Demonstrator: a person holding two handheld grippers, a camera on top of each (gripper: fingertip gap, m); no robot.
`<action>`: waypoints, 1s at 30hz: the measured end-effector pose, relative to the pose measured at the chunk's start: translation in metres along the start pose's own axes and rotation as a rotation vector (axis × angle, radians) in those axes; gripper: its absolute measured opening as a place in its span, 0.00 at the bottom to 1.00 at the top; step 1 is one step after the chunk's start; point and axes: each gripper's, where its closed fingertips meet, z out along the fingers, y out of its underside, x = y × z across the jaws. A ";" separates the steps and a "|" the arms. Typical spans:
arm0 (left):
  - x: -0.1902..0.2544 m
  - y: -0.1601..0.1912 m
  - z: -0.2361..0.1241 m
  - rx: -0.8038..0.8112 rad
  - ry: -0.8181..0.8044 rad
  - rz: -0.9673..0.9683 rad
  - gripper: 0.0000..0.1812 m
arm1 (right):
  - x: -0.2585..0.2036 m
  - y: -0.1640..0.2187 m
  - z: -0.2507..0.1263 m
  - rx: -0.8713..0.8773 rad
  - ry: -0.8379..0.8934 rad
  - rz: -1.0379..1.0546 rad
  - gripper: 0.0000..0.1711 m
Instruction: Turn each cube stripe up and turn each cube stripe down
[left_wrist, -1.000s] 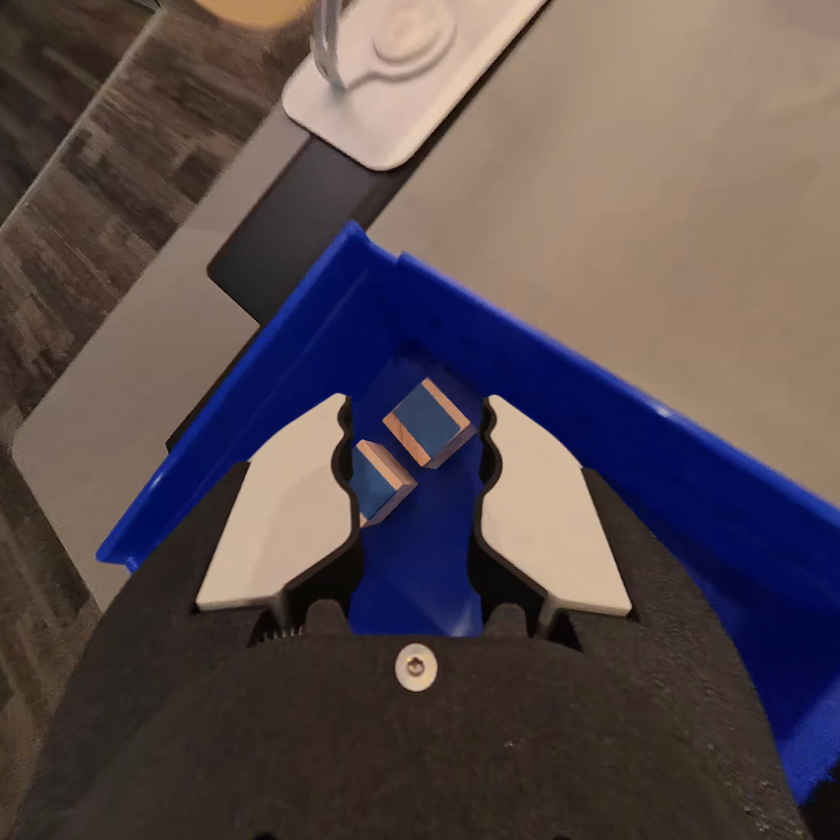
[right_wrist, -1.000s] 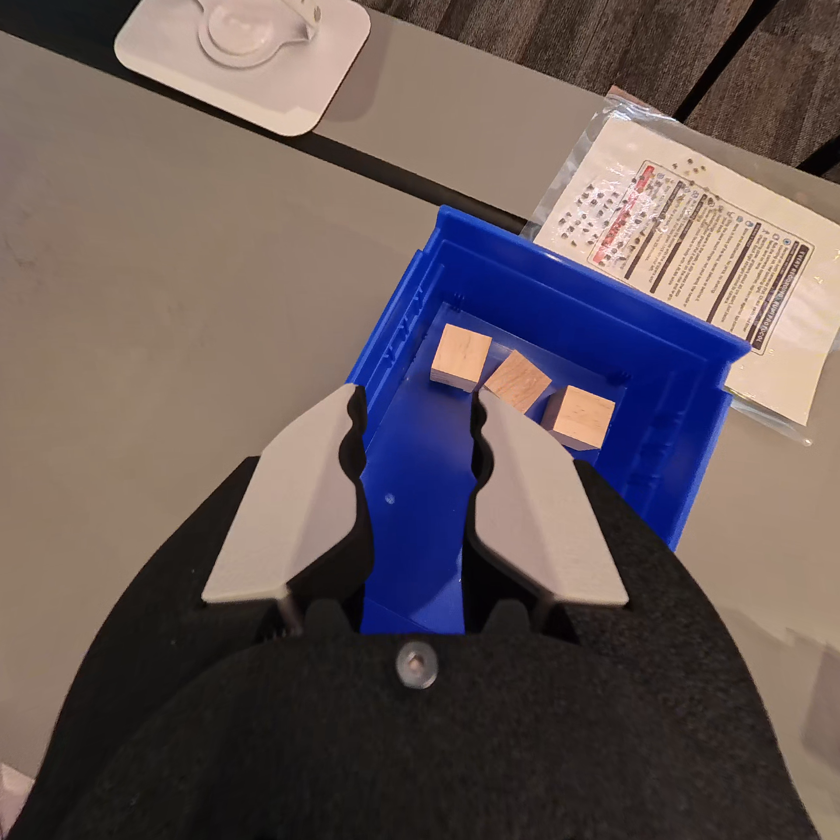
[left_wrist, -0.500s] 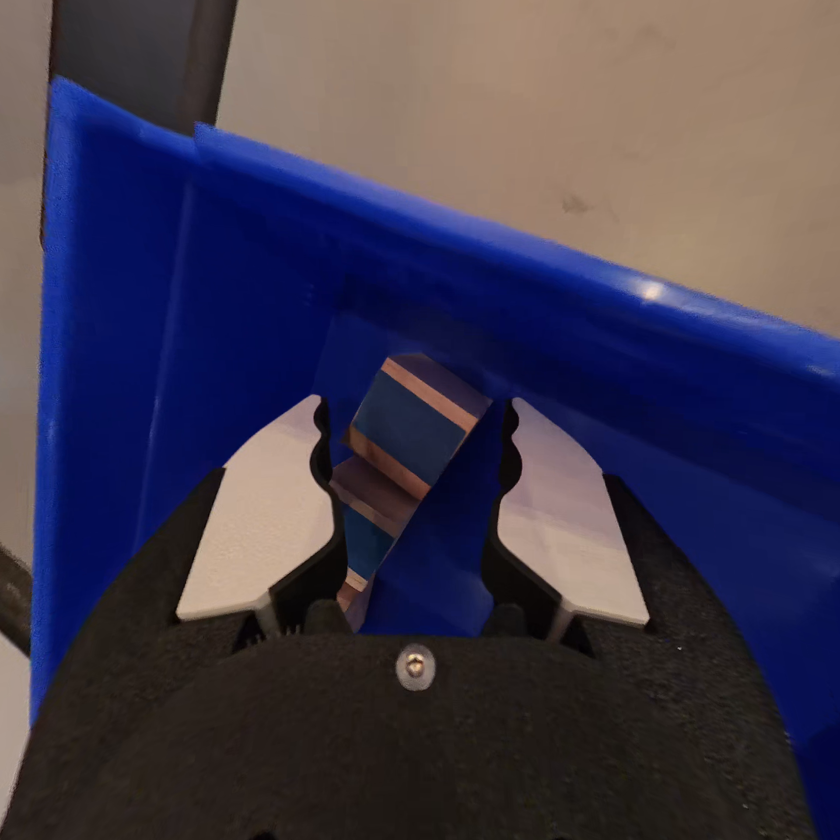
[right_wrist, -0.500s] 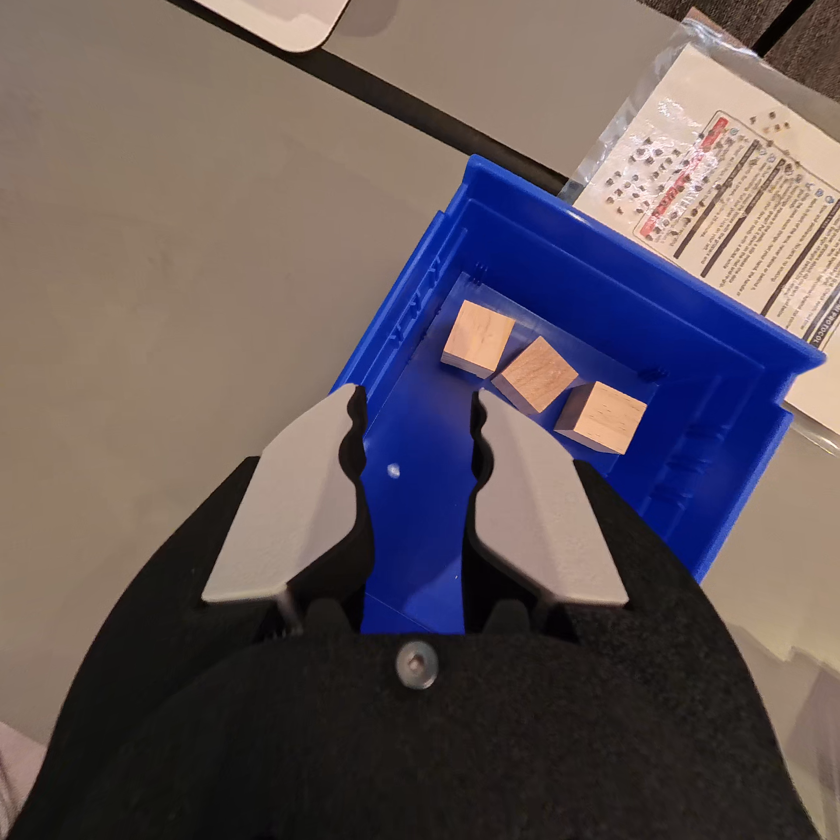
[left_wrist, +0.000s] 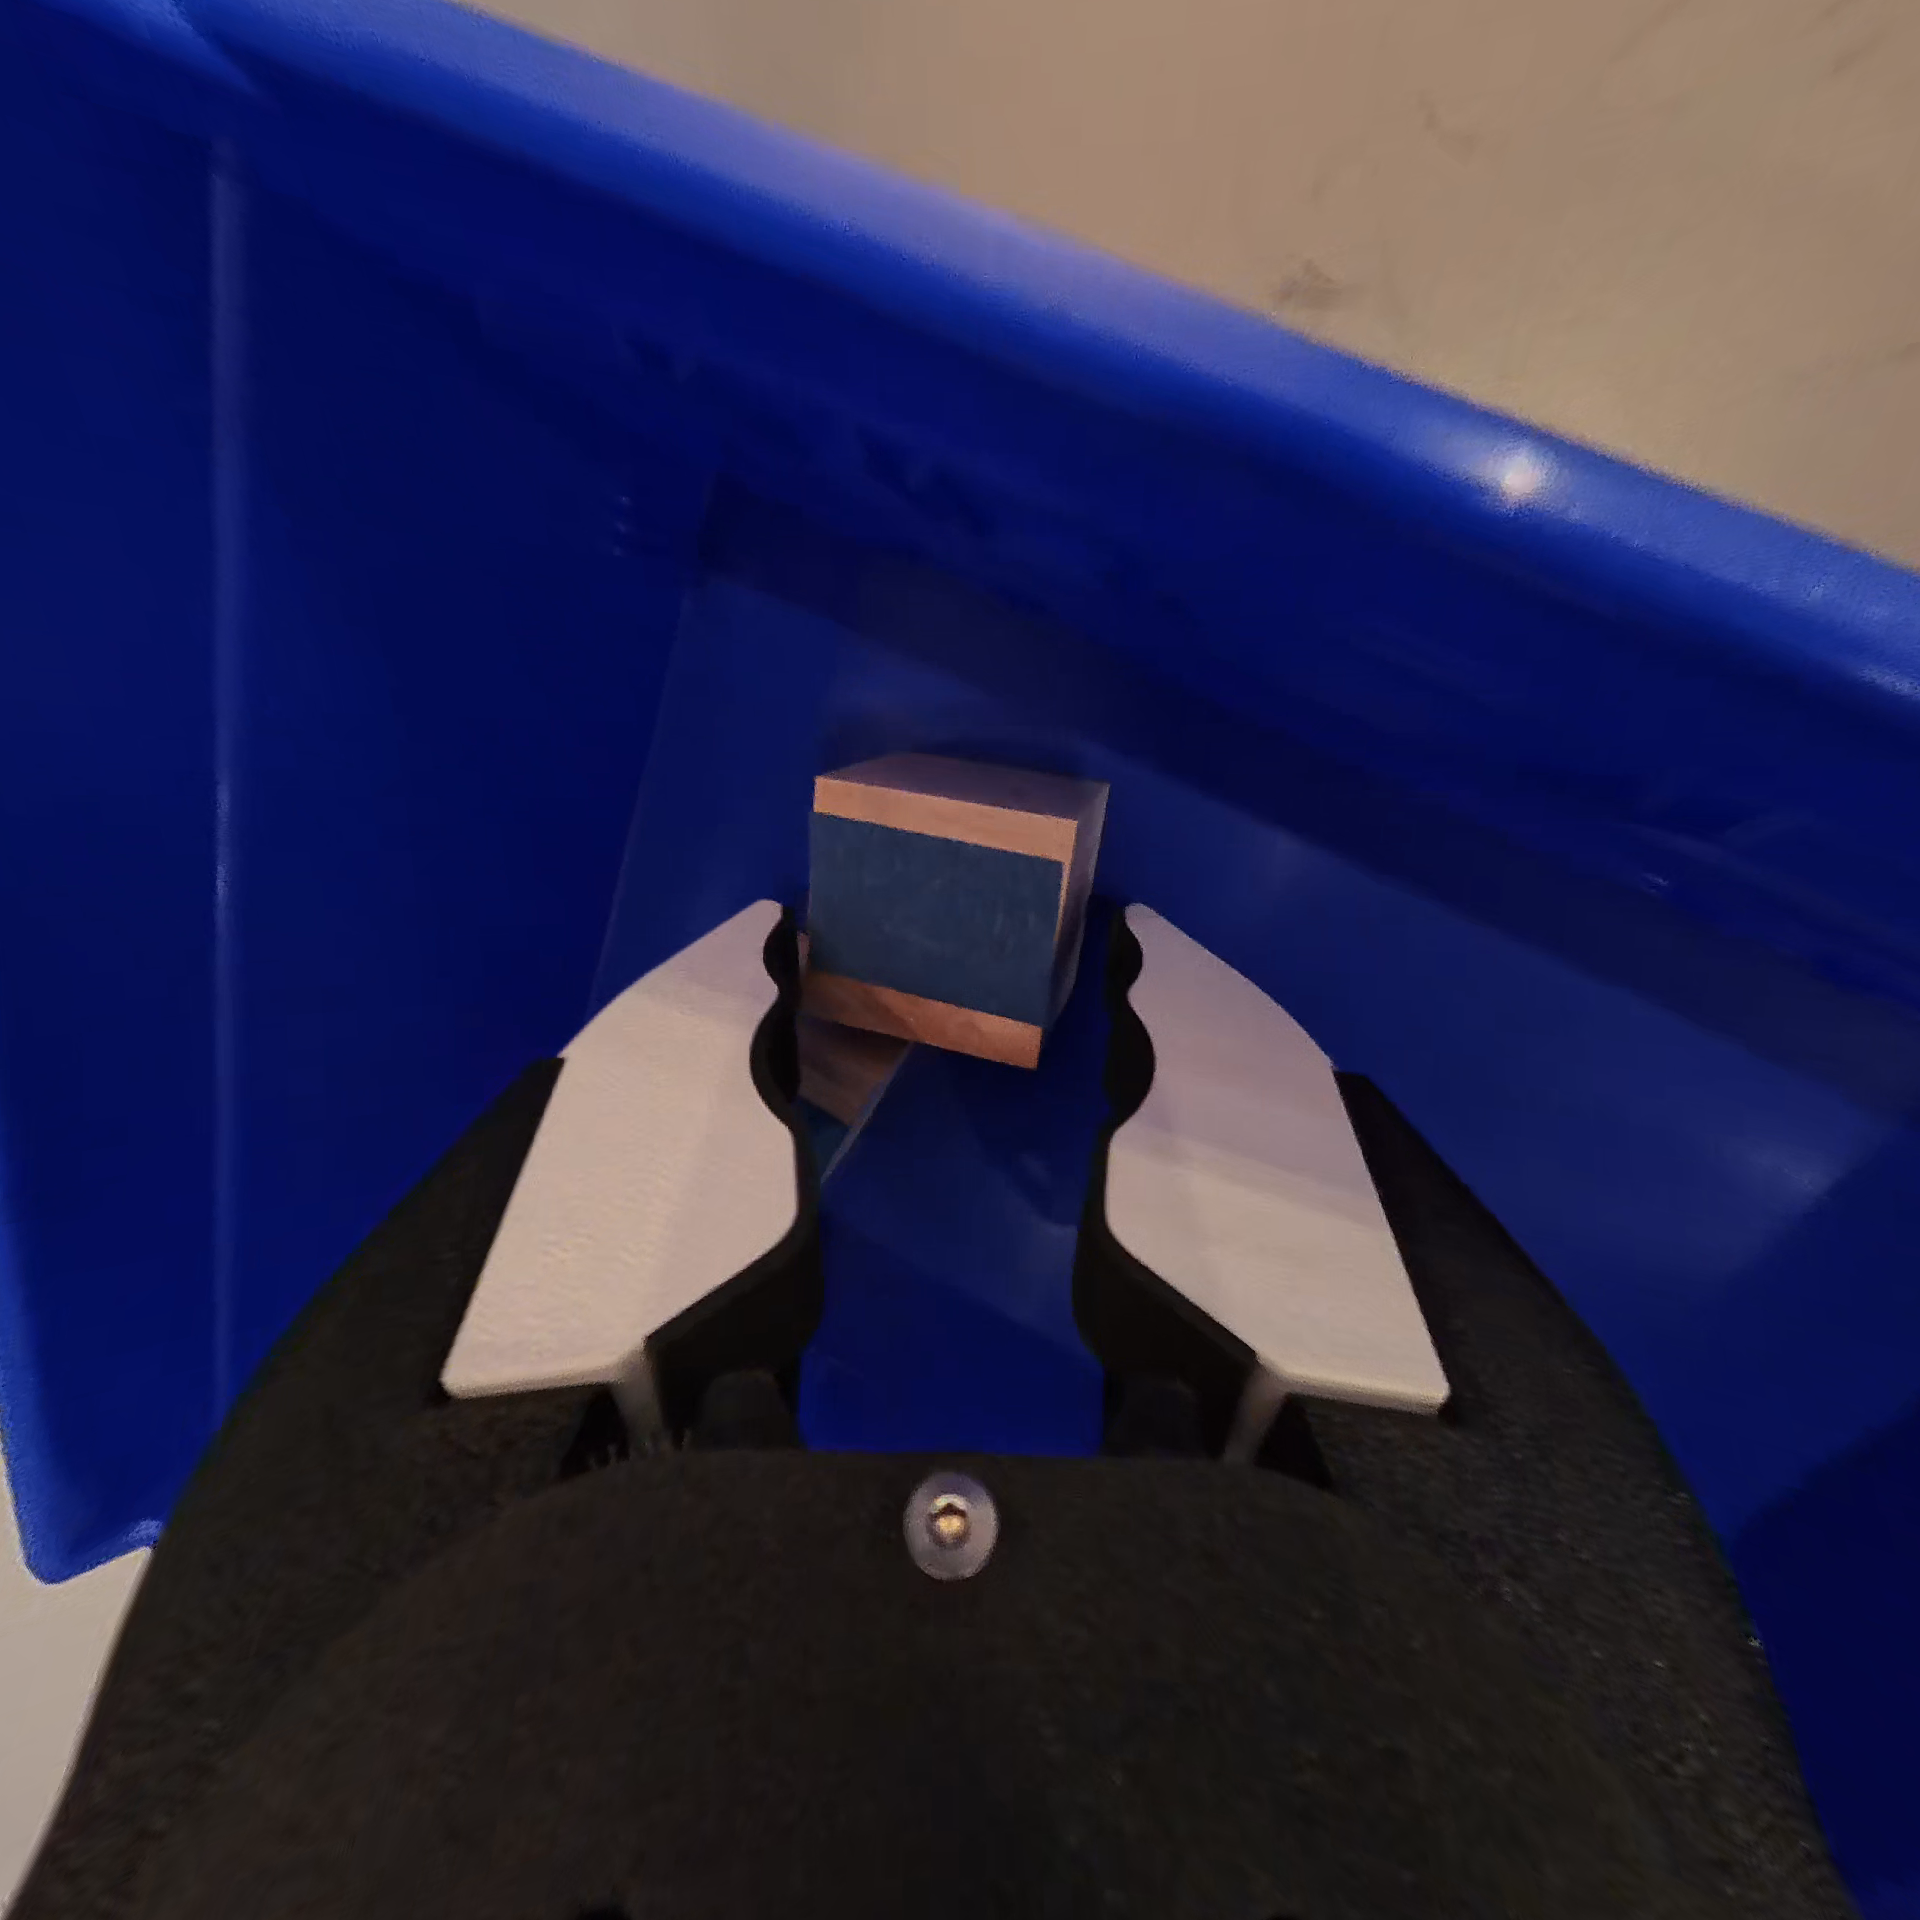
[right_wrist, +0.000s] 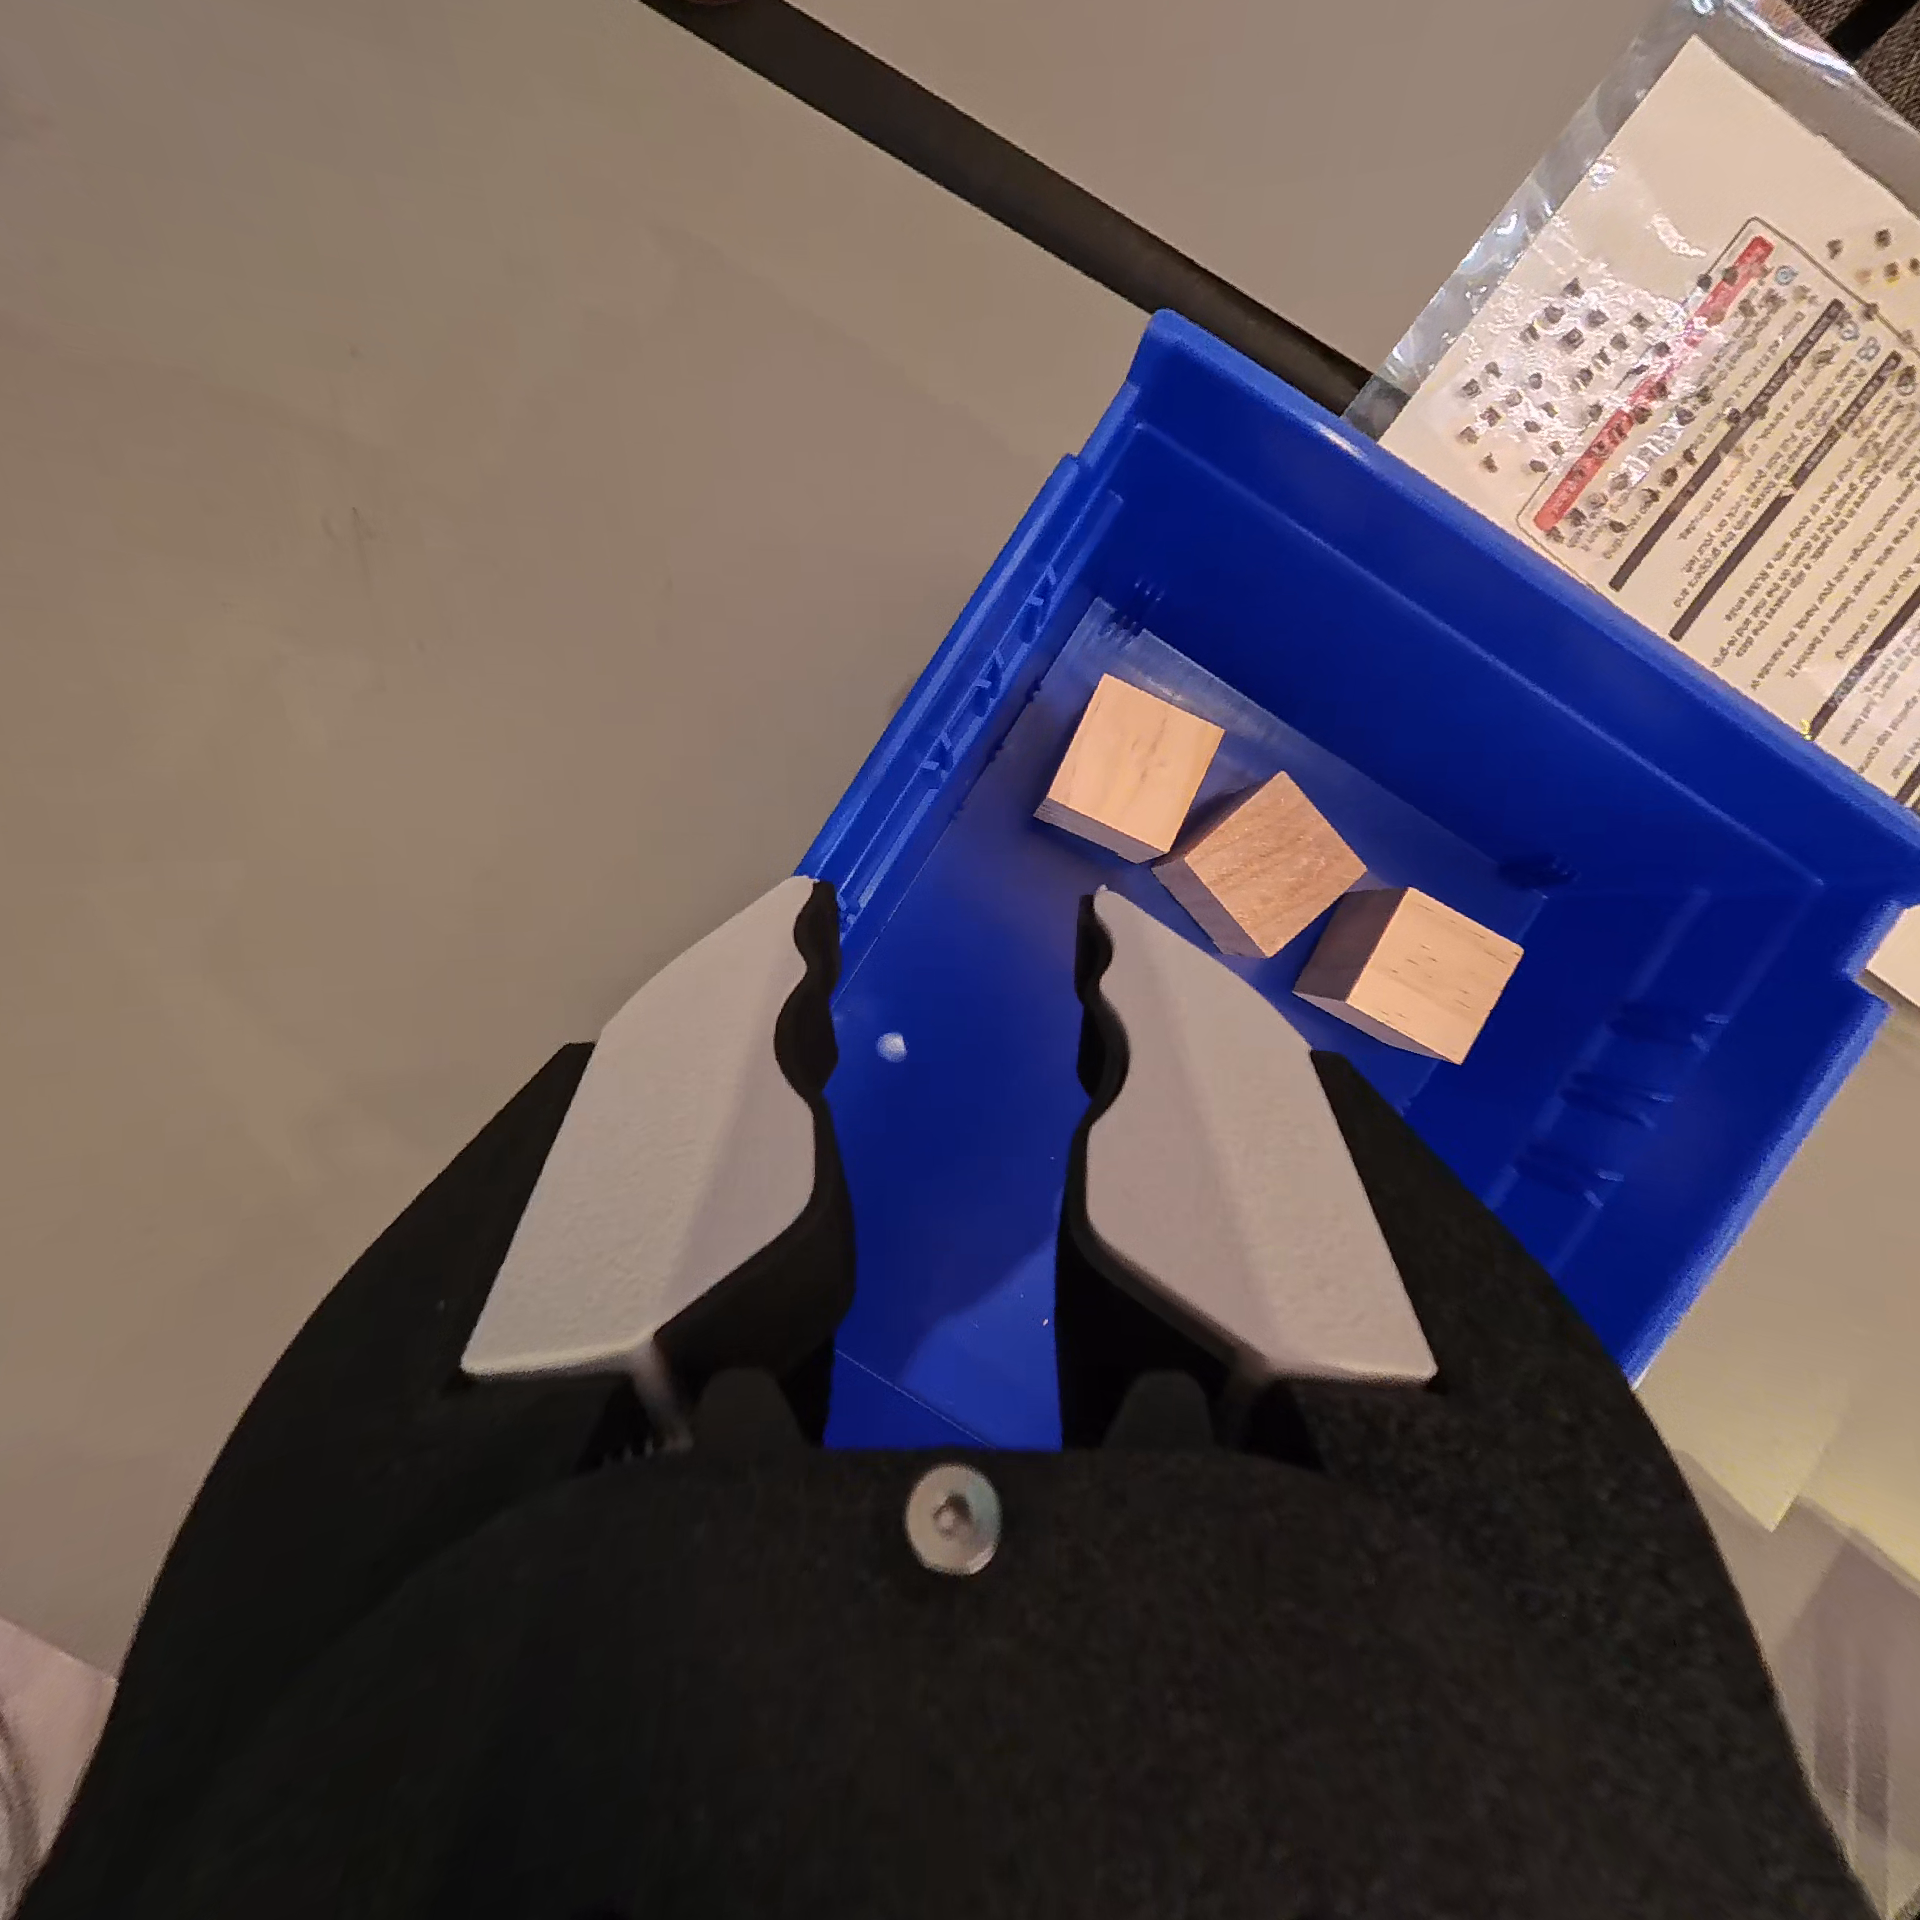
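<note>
1. Reaching deep into a blue bin (left_wrist: 1195, 436), the left gripper (left_wrist: 945, 925) had its jaws wide and holding nothing, with a striped cube (left_wrist: 935, 925) just ahead of the tips and close to the left one.
2. That cube stood by the bin's far wall, its blue stripe facing the camera between two bare wood bands; part of a second cube (left_wrist: 842, 1091) showed low beside the left jaw, mostly hidden.
3. The right gripper (right_wrist: 951, 904) hovered over another blue bin (right_wrist: 1558, 665) on the grey worktop (right_wrist: 416, 520), jaws likewise wide and empty.
4. Three wooden cubes lay in a loose row in that bin: the left cube (right_wrist: 1132, 764), the middle cube (right_wrist: 1262, 857) touching it or nearly so, and the right cube (right_wrist: 1413, 971). All showed plain wood on top, so their stripes likely faced down or sideways.
5. A bagged printed sheet (right_wrist: 1714, 436) lay beyond the bin.
6. The cubes looked like light, rigid wood, not fragile, with smooth faces that could slip on a corner grip.
7. Taking one across two opposite flat faces, square to the jaws, seemed safest; the bin walls and close neighbours left little room for the tips.
</note>
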 end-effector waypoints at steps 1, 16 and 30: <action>-0.002 -0.002 0.001 0.013 -0.010 0.001 0.33 | 0.001 0.000 0.000 -0.003 0.003 0.001 0.26; -0.024 -0.013 -0.060 0.137 -0.093 -0.175 0.27 | -0.011 -0.017 0.000 0.050 0.019 -0.085 0.24; 0.100 -0.215 -0.230 1.088 0.650 -0.319 0.27 | -0.246 -0.107 -0.059 0.807 -0.170 -0.883 0.41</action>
